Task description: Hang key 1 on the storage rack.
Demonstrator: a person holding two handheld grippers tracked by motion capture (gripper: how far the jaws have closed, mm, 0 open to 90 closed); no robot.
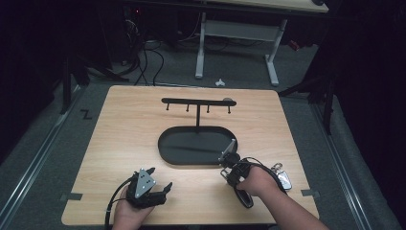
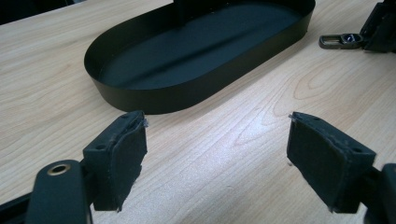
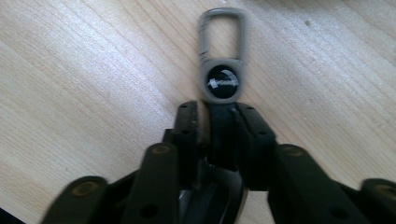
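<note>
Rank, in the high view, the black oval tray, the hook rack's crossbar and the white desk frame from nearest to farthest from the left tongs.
From the left tongs:
1. Black oval tray, just ahead, to their right.
2. Hook rack's crossbar, above the tray's far edge.
3. White desk frame, on the floor beyond the table.

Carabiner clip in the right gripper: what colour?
Grey-tan carabiner, black round hub; right gripper view.

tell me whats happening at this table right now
A person works at a wooden table with a gripper in each hand. The right gripper is shut on a key fob with a grey carabiner clip, low over the table beside the black oval tray of a hook stand. The left gripper hangs open with nothing between its jaws. More keys lie by the right hand.
</note>
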